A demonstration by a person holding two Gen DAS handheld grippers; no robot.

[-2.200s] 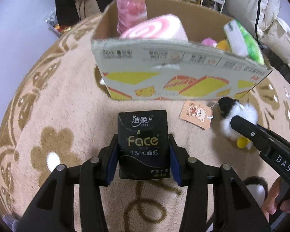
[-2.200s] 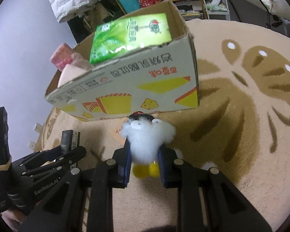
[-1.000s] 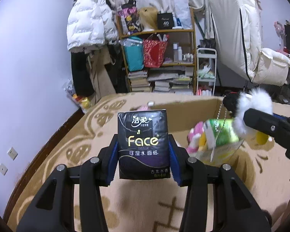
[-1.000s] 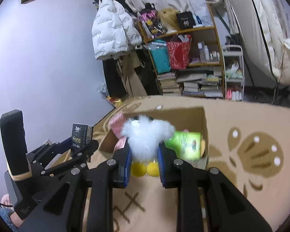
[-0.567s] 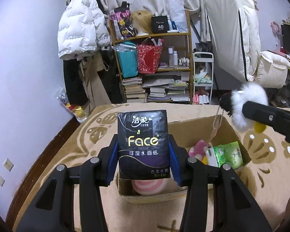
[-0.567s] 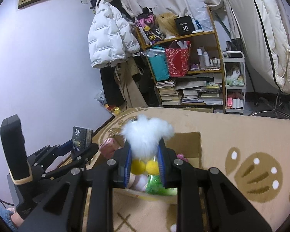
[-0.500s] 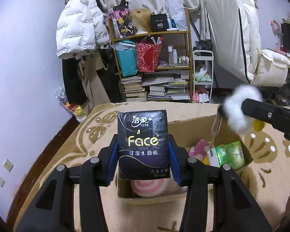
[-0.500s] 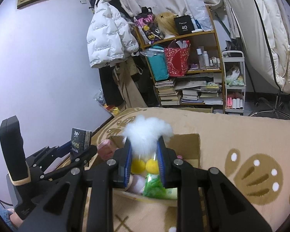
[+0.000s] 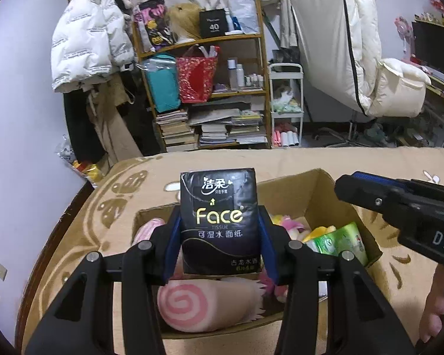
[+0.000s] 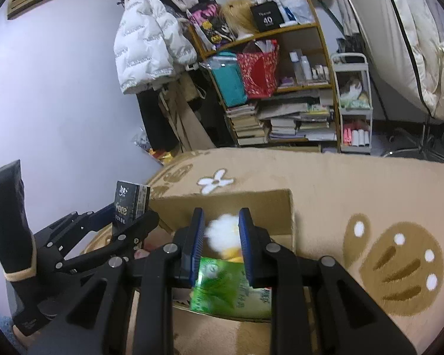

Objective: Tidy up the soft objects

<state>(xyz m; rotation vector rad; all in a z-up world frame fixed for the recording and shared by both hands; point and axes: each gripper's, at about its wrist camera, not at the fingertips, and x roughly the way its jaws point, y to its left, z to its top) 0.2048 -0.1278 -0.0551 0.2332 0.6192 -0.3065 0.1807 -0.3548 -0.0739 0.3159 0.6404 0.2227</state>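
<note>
Beige rug [image 10: 355,183] under cardboard box [image 9: 325,195], left gripper [image 9: 219,245] clamping black tissue pack [image 9: 219,219] above it, right gripper [image 10: 222,245] spread, white plush toy [image 10: 220,232] loose between its fingers, green pack [image 10: 219,284] at 6 o'clock.

Lived-in home bedroom, cluttered bookshelf [image 9: 210,88], white puffer jacket [image 9: 85,44] hanging, patterned beige carpet [image 10: 370,183], bedding draped

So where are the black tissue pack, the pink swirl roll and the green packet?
black tissue pack [image 9: 219,222], left wrist view, front label.
pink swirl roll [image 9: 182,304], left wrist view, spiral end.
green packet [image 10: 219,284], right wrist view, top face.
</note>
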